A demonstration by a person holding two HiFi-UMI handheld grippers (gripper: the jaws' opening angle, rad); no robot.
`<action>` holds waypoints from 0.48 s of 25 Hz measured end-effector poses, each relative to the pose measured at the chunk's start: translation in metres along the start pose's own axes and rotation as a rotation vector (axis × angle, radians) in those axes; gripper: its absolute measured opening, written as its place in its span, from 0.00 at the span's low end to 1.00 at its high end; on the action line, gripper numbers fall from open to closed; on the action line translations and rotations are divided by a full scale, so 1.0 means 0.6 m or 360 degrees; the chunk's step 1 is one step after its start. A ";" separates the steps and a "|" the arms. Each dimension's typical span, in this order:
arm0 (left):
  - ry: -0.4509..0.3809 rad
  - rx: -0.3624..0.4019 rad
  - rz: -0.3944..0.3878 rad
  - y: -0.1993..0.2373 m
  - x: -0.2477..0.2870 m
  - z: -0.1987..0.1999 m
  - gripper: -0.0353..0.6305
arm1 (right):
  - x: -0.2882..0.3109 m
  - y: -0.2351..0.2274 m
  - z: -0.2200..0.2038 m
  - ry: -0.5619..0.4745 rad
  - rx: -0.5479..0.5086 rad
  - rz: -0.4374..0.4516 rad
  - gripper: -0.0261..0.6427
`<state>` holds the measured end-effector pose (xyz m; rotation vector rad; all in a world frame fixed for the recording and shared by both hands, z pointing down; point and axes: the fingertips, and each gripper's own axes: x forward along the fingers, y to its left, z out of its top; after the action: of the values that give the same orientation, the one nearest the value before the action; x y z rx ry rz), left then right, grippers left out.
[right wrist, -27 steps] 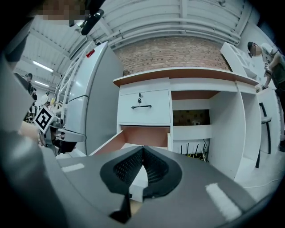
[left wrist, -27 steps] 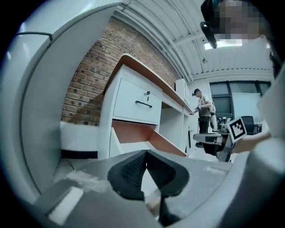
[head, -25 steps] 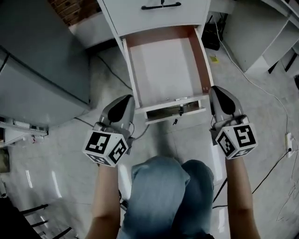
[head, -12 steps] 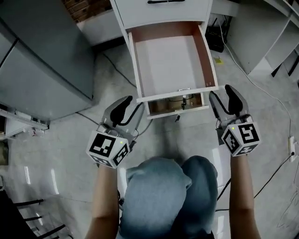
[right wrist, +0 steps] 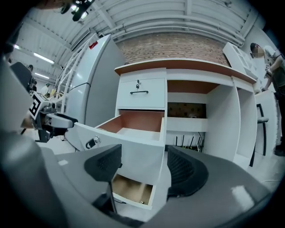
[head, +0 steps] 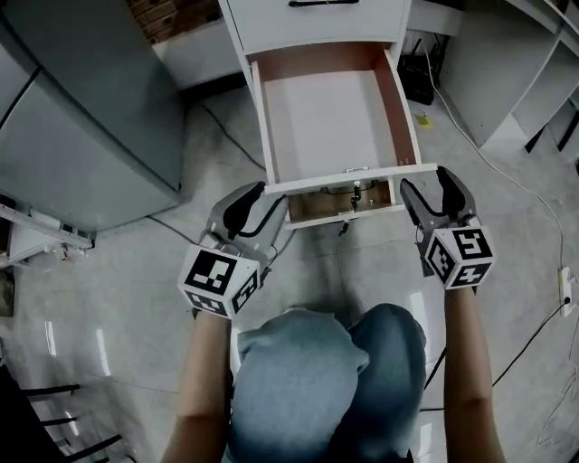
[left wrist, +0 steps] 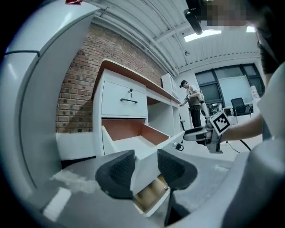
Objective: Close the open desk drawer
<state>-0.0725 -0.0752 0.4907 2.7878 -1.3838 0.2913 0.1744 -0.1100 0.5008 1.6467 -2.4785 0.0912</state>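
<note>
The white desk's lower drawer (head: 330, 118) stands pulled out and empty, its front panel (head: 353, 178) nearest me. Under it shows a wood-coloured gap (head: 348, 201). My left gripper (head: 258, 201) is at the panel's left corner. Its jaws have just been opening, and in the left gripper view the corner (left wrist: 144, 156) sits between the pads of the gripper (left wrist: 145, 167), which is open. My right gripper (head: 432, 188) is at the right corner. Its jaws have also just been opening, and in the right gripper view they straddle the panel end (right wrist: 138, 149) wide apart, the gripper (right wrist: 144, 167) open.
A tall grey cabinet (head: 72, 118) stands left of the desk. The upper drawer (head: 312, 18) is closed and has a black handle. White shelving (head: 516, 72) and floor cables (head: 507, 176) lie to the right. My knees in jeans (head: 326, 380) are below. A person (left wrist: 193, 102) stands far off.
Both grippers went from shut to open. They shifted inward onto the two ends of the drawer's front panel, which now sit between their jaws.
</note>
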 end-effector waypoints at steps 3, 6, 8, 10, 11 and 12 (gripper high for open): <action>0.0022 0.0024 0.0019 0.004 0.003 -0.004 0.30 | 0.013 0.006 -0.001 0.0010 -0.0035 0.0015 0.51; 0.0018 0.0034 0.0029 0.007 0.005 -0.002 0.27 | 0.018 0.007 0.002 0.0000 -0.0046 0.0017 0.51; 0.0020 0.0044 0.0027 0.008 0.006 -0.001 0.25 | 0.018 0.006 0.002 -0.0004 -0.0051 0.0017 0.50; 0.0028 0.0049 0.0018 0.009 0.006 0.000 0.25 | 0.018 0.005 0.002 0.0005 -0.0061 0.0014 0.51; 0.0032 0.0052 0.0013 0.009 0.007 0.000 0.25 | 0.018 0.004 0.002 0.0010 -0.0065 0.0012 0.51; 0.0038 0.0057 0.0008 0.009 0.007 0.001 0.25 | 0.018 0.004 0.002 0.0013 -0.0068 0.0010 0.51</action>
<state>-0.0742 -0.0817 0.4907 2.7996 -1.3945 0.3519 0.1680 -0.1191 0.5014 1.6182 -2.4623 0.0457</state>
